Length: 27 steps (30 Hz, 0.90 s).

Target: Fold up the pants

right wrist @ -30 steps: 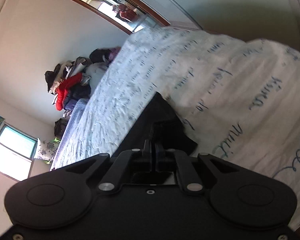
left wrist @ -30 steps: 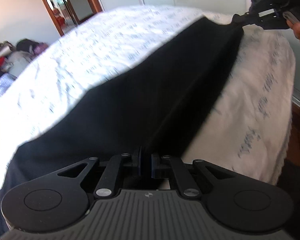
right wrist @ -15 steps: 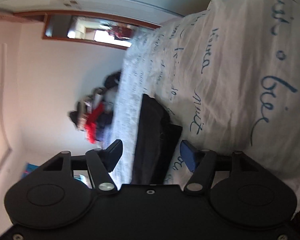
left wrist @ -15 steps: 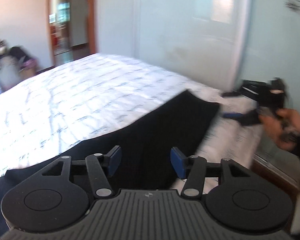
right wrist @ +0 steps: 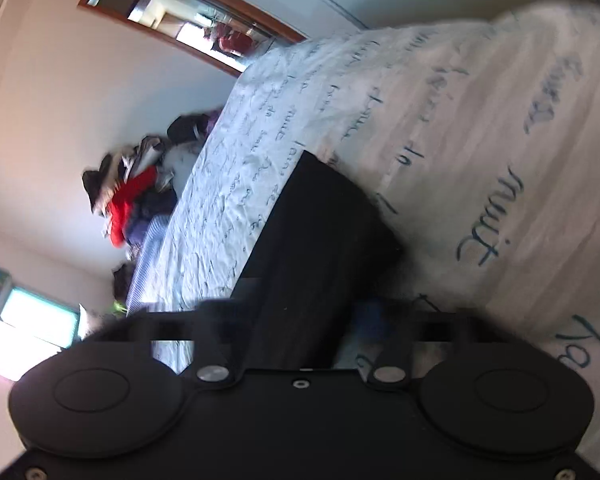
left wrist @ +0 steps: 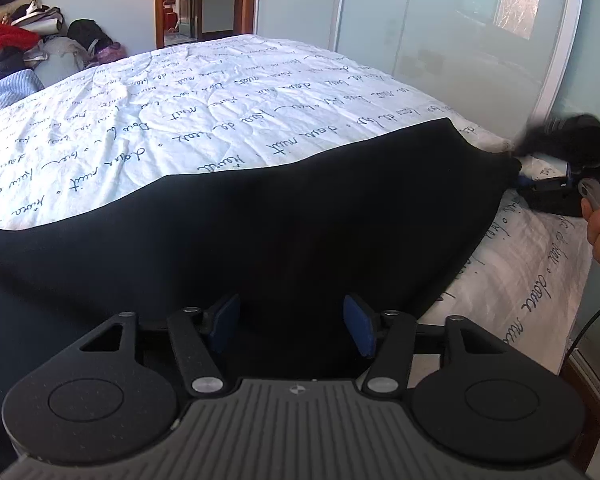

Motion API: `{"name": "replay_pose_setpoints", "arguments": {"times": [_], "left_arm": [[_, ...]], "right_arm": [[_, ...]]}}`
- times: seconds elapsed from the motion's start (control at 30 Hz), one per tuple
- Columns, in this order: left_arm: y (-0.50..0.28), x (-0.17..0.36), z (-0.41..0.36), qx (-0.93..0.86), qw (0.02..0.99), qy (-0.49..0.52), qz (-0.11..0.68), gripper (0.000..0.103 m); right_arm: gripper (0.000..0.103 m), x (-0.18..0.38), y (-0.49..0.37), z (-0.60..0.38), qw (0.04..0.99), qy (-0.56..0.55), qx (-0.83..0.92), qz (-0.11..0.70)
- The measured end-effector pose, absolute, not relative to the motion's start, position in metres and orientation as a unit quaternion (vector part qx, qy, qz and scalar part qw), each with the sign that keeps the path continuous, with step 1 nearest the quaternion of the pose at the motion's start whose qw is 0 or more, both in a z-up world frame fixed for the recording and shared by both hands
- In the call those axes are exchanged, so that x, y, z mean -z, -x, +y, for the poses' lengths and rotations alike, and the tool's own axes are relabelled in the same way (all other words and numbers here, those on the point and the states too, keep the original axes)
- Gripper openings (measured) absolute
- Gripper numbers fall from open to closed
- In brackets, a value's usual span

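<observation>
Left tongs (left wrist: 290, 326): spread wide, blue pads apart, holding nothing, hovering over the near end of the pants.
Pants (left wrist: 260, 232): black, laid flat and long across the near part of the bed, one end by the left tongs and the other at the right-hand corner.
Bed (left wrist: 220, 92): white quilt with dark script, bare beyond the pants.
Right tongs (left wrist: 540, 190): blurred at the pants' far corner; in their own view the pads stood apart with the black cloth between them, seemingly not clamped.
Clothes heap (left wrist: 16, 40): at far left, well apart from the pants.
Progress: pants looked spread and smoothed, likely legs together; crosswise folds appeared not yet made.
</observation>
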<state>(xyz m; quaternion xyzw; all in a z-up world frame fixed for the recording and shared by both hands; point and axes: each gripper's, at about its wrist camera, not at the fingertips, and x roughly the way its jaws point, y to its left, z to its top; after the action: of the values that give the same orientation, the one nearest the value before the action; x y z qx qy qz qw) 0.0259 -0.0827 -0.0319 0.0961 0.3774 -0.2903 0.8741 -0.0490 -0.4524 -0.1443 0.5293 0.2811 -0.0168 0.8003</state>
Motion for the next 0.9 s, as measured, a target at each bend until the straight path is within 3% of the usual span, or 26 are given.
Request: {"name": "replay_pose_setpoints", "arguments": {"times": [0.1,0.2,0.3,0.33,0.37,0.4,0.47,0.53,0.77,0.83,0.9], "left_arm": [[-0.028,0.032,-0.089,0.289,0.873,-0.098,0.381,0.067],[-0.029,0.023,-0.094,0.301,0.868,-0.09,0.385,0.068],[-0.025,0.017,-0.1,0.33,0.861,-0.083,0.379,0.087],[-0.023,0.021,-0.103,0.335,0.857,-0.091,0.381,0.099],[-0.022,0.028,-0.107,0.337,0.852,-0.101,0.388,0.097],[-0.023,0.036,-0.111,0.335,0.844,-0.114,0.403,0.095],[-0.018,0.04,-0.115,0.329,0.843,-0.135,0.403,0.093],[-0.015,0.029,-0.111,0.338,0.845,-0.126,0.395,0.091],[-0.025,-0.005,-0.098,0.328,0.879,-0.049,0.342,0.093],[-0.031,0.008,-0.108,0.32,0.876,-0.057,0.356,0.092],[-0.038,0.034,-0.121,0.305,0.863,-0.09,0.392,0.089]], "right_arm": [[0.007,0.143,0.047,-0.454,0.8,-0.526,0.024,0.288],[0.007,0.104,0.056,-0.445,0.83,-0.486,0.01,0.275],[0.006,0.085,0.07,-0.443,0.85,-0.451,0.013,0.272],[0.006,0.095,0.071,-0.446,0.848,-0.444,0.025,0.286],[0.006,0.114,0.07,-0.452,0.836,-0.451,0.039,0.311],[0.0,0.139,0.068,-0.461,0.815,-0.471,0.051,0.333],[0.0,0.167,0.081,-0.479,0.778,-0.555,0.024,0.292],[0.023,0.157,0.097,-0.487,0.775,-0.574,0.044,0.261],[0.027,0.075,0.091,-0.465,0.874,-0.448,0.057,0.178],[0.053,0.076,0.061,-0.454,0.866,-0.459,-0.018,0.199],[0.056,0.088,0.029,-0.446,0.848,-0.477,-0.066,0.22]]}}
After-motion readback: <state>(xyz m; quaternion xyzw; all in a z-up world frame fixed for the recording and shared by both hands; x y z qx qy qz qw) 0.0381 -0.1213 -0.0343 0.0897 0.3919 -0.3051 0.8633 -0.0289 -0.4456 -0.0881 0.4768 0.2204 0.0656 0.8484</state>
